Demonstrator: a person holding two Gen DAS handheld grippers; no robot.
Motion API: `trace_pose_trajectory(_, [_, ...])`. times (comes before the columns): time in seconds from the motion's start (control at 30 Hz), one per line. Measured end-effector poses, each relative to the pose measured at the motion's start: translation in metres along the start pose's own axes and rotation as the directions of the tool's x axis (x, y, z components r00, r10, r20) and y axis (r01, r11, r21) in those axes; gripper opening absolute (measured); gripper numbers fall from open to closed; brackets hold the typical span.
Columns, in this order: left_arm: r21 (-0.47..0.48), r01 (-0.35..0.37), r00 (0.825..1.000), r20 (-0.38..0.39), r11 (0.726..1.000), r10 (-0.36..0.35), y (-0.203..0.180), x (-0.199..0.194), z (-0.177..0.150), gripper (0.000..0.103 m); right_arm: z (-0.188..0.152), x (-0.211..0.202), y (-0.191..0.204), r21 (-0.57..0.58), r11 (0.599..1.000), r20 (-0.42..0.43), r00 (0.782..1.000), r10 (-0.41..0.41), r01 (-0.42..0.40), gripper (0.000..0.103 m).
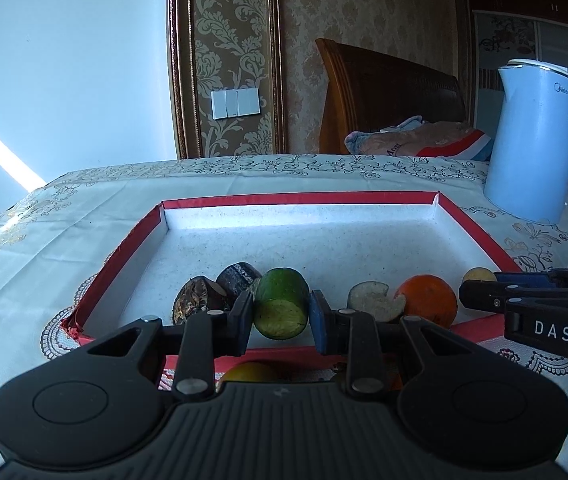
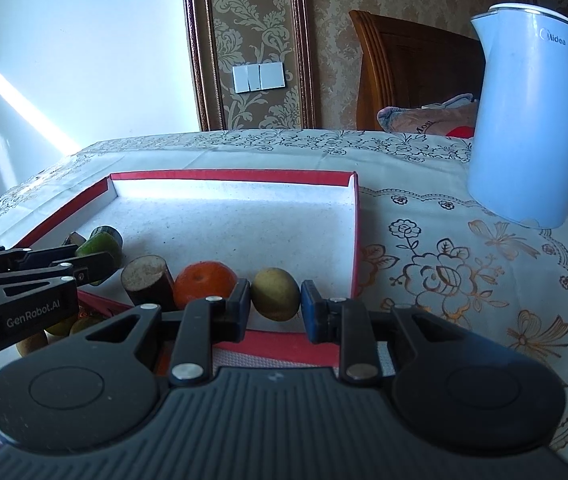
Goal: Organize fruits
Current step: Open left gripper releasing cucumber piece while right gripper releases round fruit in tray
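The left gripper stood in the lower middle of the left wrist view, its two fingers closed in as far as they went on a green cucumber piece, one pad against each side. The piece was a short stub with dark green skin and a pale, speckled cut face turned toward the camera. It sat at the near edge of the red-rimmed tray, just above the near rim.

The right gripper held the same posture in the lower middle of the right wrist view, clamped on a small yellow-green round fruit, dull-skinned and slightly oval, which filled the gap between the pads. It too lay inside the tray at the near edge, close to the tray's right wall.

Between the two held pieces, along the near edge of the tray, lay an orange, bright and round, and just to its left a pale cut chunk with dark skin, touching or nearly touching it. Left of the cucumber in the left wrist view were two dark, brownish cut pieces, close together.

In front of the tray, low in the left wrist view and partly hidden by the gripper, a yellow fruit showed on the cloth; what kind could not be told.

The tray had a white, speckled floor and rested on a white tablecloth with floral print. A pale blue kettle stood upright on the cloth at the upper right, well apart from the tray.
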State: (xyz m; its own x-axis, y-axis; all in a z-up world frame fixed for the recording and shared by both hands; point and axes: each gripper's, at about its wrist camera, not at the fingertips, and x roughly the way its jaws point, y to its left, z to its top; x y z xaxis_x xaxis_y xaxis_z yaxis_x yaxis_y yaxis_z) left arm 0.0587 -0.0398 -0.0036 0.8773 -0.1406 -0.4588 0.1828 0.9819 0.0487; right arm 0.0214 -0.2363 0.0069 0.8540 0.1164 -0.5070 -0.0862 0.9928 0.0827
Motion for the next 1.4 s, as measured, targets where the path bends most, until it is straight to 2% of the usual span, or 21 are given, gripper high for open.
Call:
trace_pose_trajectory(0.23, [-0.01, 0.005, 1.0, -0.026, 1.0, -0.005, 0.0005, 0.0059, -0.0006, 0.029, -0.0008, 0.0006, 0.0007, 0.0, 1.0, 0.003, 1.0, -0.009, 0.009, 0.026])
trace_pose_trajectory(1.13, [-0.011, -0.004, 1.0, -0.004, 1.0, 0.004, 0.0007, 0.0028, -0.0031, 0.03, -0.0028, 0.0024, -0.0027, 0.024, 1.0, 0.02, 1.0, 0.01, -0.011, 0.027])
trace_pose_trajectory(1.23, [-0.012, -0.002, 1.0, -0.005, 1.0, 0.002, 0.001, 0.0025, -0.0033, 0.031, -0.0032, 0.0013, -0.0033, 0.028, 1.0, 0.024, 1.0, 0.009, -0.01, 0.031])
trace_pose_trajectory(1.27, [-0.011, -0.001, 1.0, -0.005, 1.0, 0.001, 0.0008, 0.0019, -0.0033, 0.035, -0.0034, 0.0011, -0.0036, 0.031, 0.999, 0.024, 1.0, 0.011, -0.011, 0.031])
trace_pose_trajectory(1.33, [-0.007, -0.003, 1.0, -0.001, 1.0, 0.003, 0.0002, 0.0009, -0.0032, 0.071, -0.0037, 0.0008, -0.0035, 0.033, 0.999, 0.026, 1.0, 0.009, -0.01, 0.031])
trace_pose_trajectory(1.4, [0.004, -0.031, 0.999, 0.033, 1.0, 0.031, -0.0021, -0.0037, -0.0033, 0.079, -0.0038, 0.0004, -0.0037, 0.036, 0.999, 0.027, 1.0, 0.01, -0.011, 0.031])
